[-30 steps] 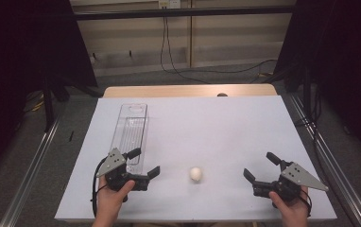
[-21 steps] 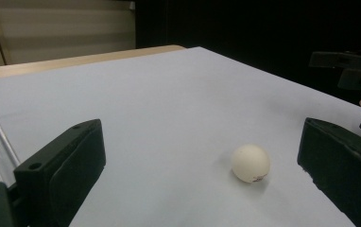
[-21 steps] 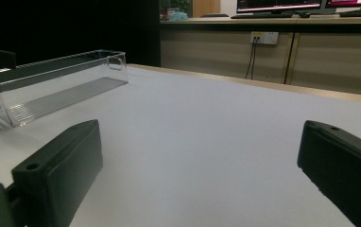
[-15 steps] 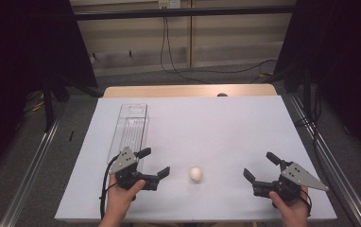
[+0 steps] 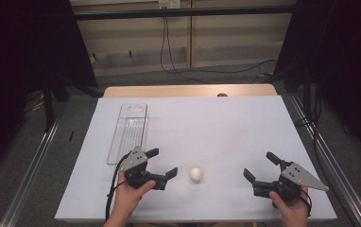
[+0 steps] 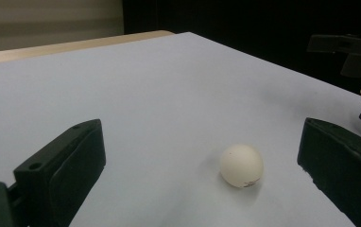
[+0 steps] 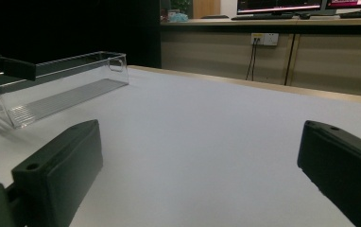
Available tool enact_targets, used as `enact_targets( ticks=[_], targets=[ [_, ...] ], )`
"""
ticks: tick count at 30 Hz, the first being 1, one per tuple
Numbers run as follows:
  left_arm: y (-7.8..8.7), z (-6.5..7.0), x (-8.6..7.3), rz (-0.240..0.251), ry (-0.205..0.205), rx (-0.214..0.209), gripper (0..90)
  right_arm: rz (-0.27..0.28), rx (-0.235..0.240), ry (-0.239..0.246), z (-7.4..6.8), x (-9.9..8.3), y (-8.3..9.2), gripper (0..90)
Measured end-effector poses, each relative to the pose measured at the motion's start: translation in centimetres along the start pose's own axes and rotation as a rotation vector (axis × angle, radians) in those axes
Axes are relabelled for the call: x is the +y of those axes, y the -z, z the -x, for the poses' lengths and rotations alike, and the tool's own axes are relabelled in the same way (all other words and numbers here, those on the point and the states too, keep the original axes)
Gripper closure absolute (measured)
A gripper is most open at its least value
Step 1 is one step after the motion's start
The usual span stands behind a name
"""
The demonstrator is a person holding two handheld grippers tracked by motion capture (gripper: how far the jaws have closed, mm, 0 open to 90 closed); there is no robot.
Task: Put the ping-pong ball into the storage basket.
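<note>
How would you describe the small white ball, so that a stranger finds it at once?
Look at the white table, near its front edge, between the two grippers. The ball lies there, just ahead of the open left gripper. It is the one small, round, cream-white thing; the clear tray is long and transparent.

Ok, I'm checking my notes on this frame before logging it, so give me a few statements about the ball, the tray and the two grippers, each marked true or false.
1. The white ball lies on the table. True.
2. The left gripper is shut on the ball. False: its jaws are open and the ball lies free ahead of them.
3. The clear tray holds the ball. False: the ball is outside it, on the table.
4. The right gripper is open. True.
5. The ball lies between the two grippers. True.
</note>
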State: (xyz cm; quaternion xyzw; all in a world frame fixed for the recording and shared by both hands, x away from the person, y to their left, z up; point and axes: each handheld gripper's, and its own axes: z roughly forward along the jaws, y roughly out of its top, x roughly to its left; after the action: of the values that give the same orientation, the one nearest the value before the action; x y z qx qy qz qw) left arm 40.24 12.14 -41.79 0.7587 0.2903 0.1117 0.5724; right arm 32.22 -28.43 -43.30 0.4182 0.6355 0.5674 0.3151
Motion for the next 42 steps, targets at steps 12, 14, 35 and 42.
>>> enact_targets(
  ticks=[12, 14, 35, 42],
  targets=[
    [-1.4, 0.6, 0.0, -0.041, -0.015, -0.013, 1.9, -0.002, 0.005, 0.003, 0.0, 0.0, 0.0, 0.6],
    [-1.7, 0.6, -0.1, -0.034, -0.012, -0.033, 1.9, 0.001, 0.002, -0.004, -0.1, 0.0, 0.0, 0.6],
    [-3.6, 1.3, -0.4, -0.114, -0.027, -0.038, 2.0, 0.002, 0.010, 0.002, -0.1, 0.0, 0.0, 0.6],
    [-4.1, 1.6, -0.6, -0.136, -0.025, -0.051, 2.1, 0.004, 0.014, 0.002, -0.1, 0.0, 0.0, 0.6]
  ],
)
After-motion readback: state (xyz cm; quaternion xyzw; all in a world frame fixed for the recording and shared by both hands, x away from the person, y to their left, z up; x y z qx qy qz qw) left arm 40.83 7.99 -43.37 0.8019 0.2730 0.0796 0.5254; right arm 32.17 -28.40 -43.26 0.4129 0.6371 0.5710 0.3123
